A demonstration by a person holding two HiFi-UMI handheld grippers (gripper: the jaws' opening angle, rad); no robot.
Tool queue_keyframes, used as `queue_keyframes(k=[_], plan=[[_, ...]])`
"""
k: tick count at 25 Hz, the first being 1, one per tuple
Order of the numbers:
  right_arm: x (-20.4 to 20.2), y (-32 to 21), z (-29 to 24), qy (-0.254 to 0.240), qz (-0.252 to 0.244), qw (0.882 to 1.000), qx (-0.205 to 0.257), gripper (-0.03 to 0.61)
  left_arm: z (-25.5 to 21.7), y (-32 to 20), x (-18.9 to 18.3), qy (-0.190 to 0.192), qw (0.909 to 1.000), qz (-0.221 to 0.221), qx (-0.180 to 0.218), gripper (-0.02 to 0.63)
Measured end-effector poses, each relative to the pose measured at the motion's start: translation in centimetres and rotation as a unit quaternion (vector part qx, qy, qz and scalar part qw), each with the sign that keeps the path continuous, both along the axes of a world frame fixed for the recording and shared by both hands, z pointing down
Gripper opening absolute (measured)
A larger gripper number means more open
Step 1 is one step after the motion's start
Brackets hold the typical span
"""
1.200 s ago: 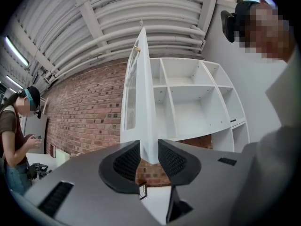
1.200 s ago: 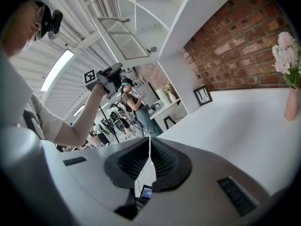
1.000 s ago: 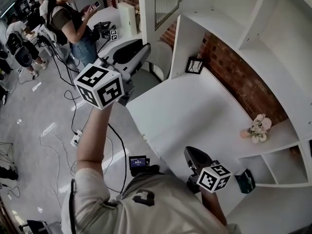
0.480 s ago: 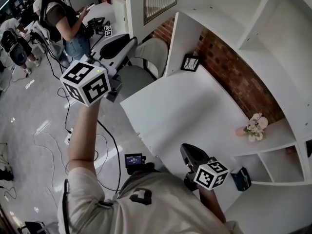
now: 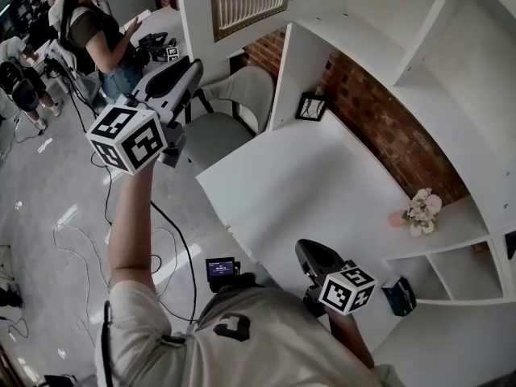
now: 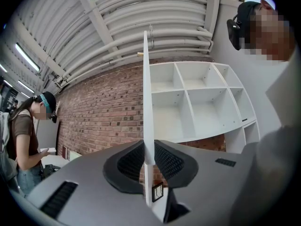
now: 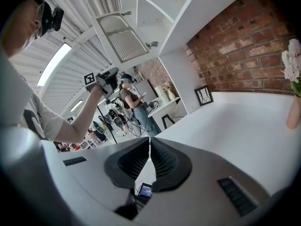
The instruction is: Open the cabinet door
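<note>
- Grey left gripper (image 6: pixel 148 157): pads clamped on the free edge of the cabinet door (image 6: pixel 146 102).
- Door up at top left, above the desk (image 5: pixel 306 184), swung well out from the cabinet (image 5: pixel 379 22).
- Low over the desk, right gripper (image 7: pixel 149 147): jaws together, nothing held.
- Judged mostly done; final swing and release outstanding.
- No legible writing; square markers on the gripper cubes only.
</note>
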State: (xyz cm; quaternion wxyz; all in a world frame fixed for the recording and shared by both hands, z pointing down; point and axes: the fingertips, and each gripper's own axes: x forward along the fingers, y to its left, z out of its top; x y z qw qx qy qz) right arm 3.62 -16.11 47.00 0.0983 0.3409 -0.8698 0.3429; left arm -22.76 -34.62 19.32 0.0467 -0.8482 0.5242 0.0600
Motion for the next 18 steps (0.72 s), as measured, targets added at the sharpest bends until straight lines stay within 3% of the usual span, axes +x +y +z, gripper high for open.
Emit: queue_keyframes(k=[18], plan=[[-1.5, -0.2, 0.1, 0.009, 0.014, 1.0, -0.001, 0.032, 0.1, -3.7, -5.6, -0.001, 0.9991, -0.043, -0.006, 0.075]])
